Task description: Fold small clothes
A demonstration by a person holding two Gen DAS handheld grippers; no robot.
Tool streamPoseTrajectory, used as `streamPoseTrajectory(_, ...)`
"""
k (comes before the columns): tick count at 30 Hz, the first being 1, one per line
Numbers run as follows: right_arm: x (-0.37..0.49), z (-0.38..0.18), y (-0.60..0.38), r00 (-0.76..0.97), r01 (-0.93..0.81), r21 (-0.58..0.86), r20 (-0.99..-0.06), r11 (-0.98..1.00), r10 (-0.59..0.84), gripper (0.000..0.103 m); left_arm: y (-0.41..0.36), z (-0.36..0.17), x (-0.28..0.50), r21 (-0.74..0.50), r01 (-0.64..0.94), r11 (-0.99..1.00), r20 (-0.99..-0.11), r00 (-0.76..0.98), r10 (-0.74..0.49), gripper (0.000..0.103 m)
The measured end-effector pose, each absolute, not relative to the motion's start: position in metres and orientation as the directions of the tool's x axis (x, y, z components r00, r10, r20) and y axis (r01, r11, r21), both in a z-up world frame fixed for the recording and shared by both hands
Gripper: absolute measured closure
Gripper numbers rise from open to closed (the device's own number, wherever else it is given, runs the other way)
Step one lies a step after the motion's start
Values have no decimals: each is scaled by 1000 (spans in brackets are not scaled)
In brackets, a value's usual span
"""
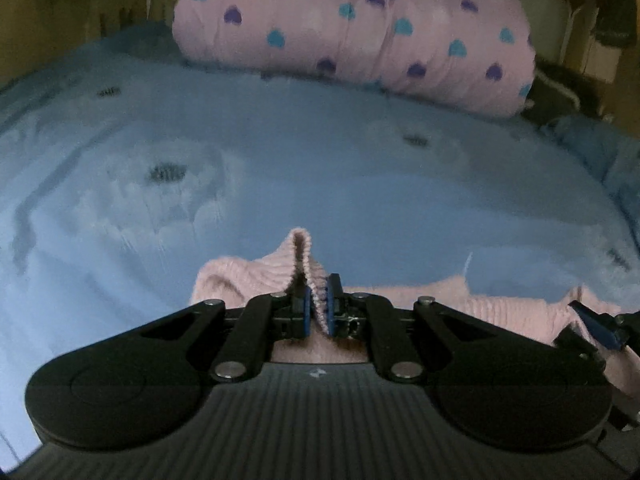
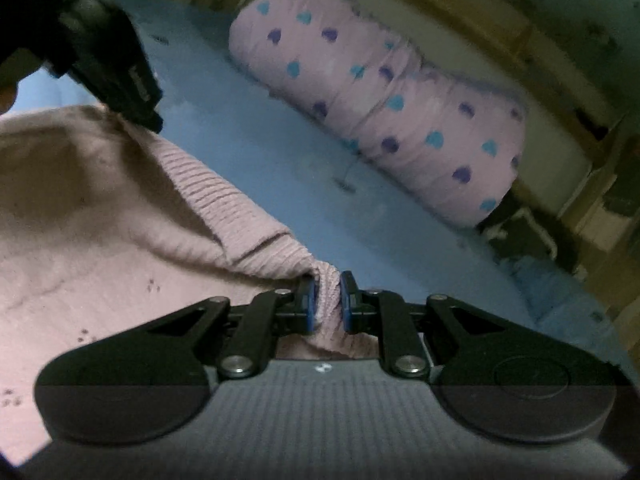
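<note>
One blue bedsheet (image 1: 360, 184); heart-print pillow (image 1: 360, 32)

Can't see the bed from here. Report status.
Left tool shut on pink knit garment, ribbed edge. Right tool shut on same edge. Blue bedsheet ahead clear; rolled heart-print blanket beyond.

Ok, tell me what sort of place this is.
Most likely a bedroom: the work surface is a bed with a light blue bedsheet, a rolled pink quilt with heart prints lies at its far end, and a wooden bed frame shows behind it.
</note>
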State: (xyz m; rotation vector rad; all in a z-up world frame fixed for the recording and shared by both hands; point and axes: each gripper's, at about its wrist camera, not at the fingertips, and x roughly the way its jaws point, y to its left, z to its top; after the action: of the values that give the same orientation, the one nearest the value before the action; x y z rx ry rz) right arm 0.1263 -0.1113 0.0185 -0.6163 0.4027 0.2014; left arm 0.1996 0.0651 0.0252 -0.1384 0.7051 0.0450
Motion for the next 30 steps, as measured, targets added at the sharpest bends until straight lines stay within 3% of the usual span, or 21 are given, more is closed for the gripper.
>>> streamPoseTrajectory(3,139,7,-112,867,-329,-470,-494,819,65,84,63,25,199,-89,-75,993,-652,758,-1,92)
streamPoseTrajectory(5,139,10,-114,869,-325,-452,-490,831,73,81,62,32,194,-88,-59,994,-665,747,-14,87)
streamPoseTrajectory(7,135,17,-119,870,-323,-419,-484,849,92,71,65,42,186,-101,-47,994,-671,741,-33,77)
streamPoseTrajectory(9,125,31,-131,866,-328,-361,-485,873,124,58,69,51,175,-118,-44,992,-673,738,-47,54)
streamPoseTrajectory(11,115,43,-144,865,-329,-301,-477,895,158,53,73,62,162,-136,-49,989,-671,740,-56,46)
streamPoseTrajectory(18,82,73,-208,852,-255,-110,-496,961,169,53,74,83,120,-178,-27,984,-698,708,-107,42)
streamPoseTrajectory(24,91,58,-251,819,-131,85,-553,988,156,53,59,69,101,-193,25,981,-705,692,-156,37)
streamPoseTrajectory(27,102,42,-267,785,-98,250,-576,963,229,53,48,60,98,-139,68,988,-704,694,-147,34)
streamPoseTrajectory(30,109,29,-272,768,-65,309,-591,949,245,53,42,55,93,-94,106,990,-694,706,-141,30)
